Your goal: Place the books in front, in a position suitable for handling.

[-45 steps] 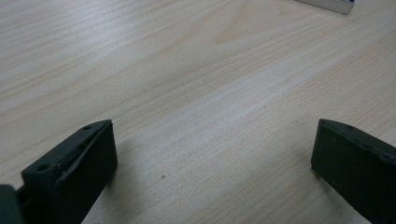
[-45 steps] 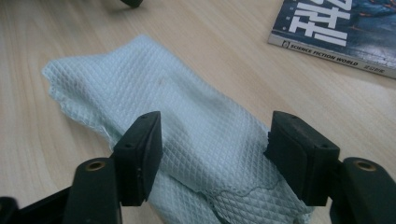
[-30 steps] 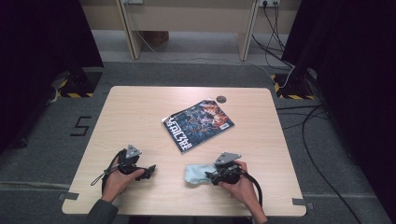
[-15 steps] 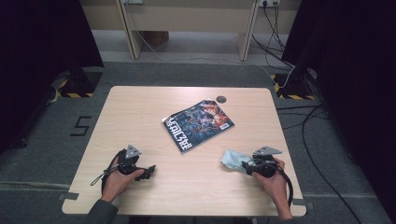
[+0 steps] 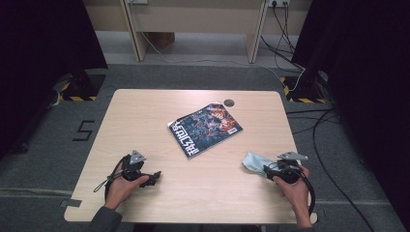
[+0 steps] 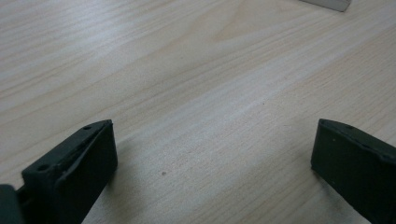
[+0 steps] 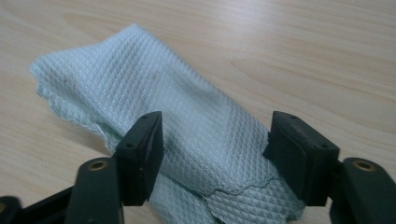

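Note:
A pale blue waffle-weave cloth (image 5: 254, 162) lies crumpled on the wooden table (image 5: 145, 116) at the front right. My right gripper (image 5: 267, 169) points left at it. In the right gripper view the cloth (image 7: 187, 116) runs between the two black jaws of this gripper (image 7: 215, 149). The jaws have just been opening and stand apart, no longer pinching the fabric. At the front left my left gripper (image 5: 155, 176) rests low over bare wood, and its jaws are spread wide around nothing (image 6: 215, 154).
A magazine (image 5: 205, 128) with a dark illustrated cover lies angled at the table's middle; its corner (image 6: 327, 3) peeks in at the top of the left gripper view. A small dark disc (image 5: 228, 102) sits near the far edge. Cables trail over the floor at right.
My right hand has carried the cloth from the front middle to the front right of the table, and its jaws have spread apart. The left hand has stayed put.

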`<control>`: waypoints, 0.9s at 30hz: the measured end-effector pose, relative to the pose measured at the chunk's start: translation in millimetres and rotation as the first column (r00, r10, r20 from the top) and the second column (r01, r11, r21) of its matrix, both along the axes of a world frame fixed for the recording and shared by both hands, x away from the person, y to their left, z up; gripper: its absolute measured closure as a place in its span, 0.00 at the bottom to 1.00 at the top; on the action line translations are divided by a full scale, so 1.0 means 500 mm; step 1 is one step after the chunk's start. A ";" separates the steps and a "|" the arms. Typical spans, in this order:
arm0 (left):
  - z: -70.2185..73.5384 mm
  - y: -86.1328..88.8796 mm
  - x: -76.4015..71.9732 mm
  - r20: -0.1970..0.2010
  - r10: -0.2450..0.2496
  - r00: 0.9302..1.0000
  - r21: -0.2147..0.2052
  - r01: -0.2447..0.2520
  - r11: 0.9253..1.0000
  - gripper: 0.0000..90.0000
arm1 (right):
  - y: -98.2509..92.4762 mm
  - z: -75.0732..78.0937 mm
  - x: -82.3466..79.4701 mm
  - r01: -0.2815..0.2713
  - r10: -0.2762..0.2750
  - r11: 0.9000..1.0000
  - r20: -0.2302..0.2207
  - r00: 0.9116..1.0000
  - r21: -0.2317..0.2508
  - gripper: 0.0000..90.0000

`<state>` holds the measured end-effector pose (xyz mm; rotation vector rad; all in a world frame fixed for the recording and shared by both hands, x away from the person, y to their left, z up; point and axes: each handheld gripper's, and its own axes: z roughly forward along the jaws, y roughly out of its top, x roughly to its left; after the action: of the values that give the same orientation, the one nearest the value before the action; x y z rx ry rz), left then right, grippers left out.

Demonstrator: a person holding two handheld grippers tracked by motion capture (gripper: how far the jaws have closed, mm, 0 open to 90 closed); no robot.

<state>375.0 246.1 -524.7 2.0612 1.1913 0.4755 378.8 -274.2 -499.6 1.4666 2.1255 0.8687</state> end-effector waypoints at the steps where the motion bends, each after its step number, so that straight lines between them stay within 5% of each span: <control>1: 0.000 0.000 0.000 0.002 0.000 1.000 -0.003 0.000 1.000 0.00 | -0.002 0.002 -0.001 0.019 -0.019 1.000 -0.002 1.000 0.017 0.36; 2: -0.001 0.000 0.000 0.002 -0.001 1.000 -0.003 0.001 1.000 0.00 | -0.005 0.007 -0.001 0.053 -0.054 0.996 0.010 0.998 0.067 0.33; 9: -0.001 0.000 0.000 0.003 -0.002 1.000 -0.003 0.002 1.000 0.00 | -0.004 0.024 -0.003 0.069 -0.076 0.993 0.066 0.995 0.098 0.31; 19: 0.000 0.001 -0.001 0.002 -0.017 1.000 0.003 0.017 1.000 0.00 | 0.088 0.064 0.014 -0.083 0.075 0.994 0.100 0.992 0.074 0.29; 27: 0.000 0.000 -0.001 0.003 -0.026 1.000 0.003 0.026 1.000 0.00 | 0.172 0.091 0.094 -0.151 0.146 0.987 0.095 0.985 0.046 0.27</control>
<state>374.5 246.1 -524.8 2.0750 1.1615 0.4678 425.6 -188.0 -454.1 1.2798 2.1802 1.0336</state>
